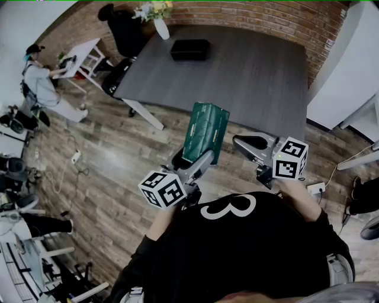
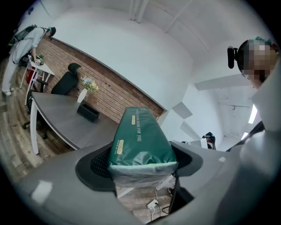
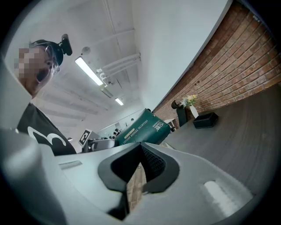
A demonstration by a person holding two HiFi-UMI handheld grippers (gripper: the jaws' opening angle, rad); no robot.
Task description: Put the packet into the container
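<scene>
A green packet (image 1: 205,131) stands on end in my left gripper (image 1: 198,157), which is shut on its lower end above the wooden floor. In the left gripper view the packet (image 2: 140,136) fills the gap between the two dark pads. The black container (image 1: 190,49) sits at the far side of the dark grey table (image 1: 249,77), well away from both grippers. My right gripper (image 1: 251,144) hangs beside the packet with its jaws together and nothing in them. The right gripper view shows the packet (image 3: 142,128) to its left and the container (image 3: 205,120) far off.
A white vase of flowers (image 1: 157,18) stands behind the container, with a black office chair (image 1: 121,29) at the table's far left. A person (image 1: 38,80) bends over a white desk at the left. Cables and a power strip (image 1: 76,157) lie on the floor.
</scene>
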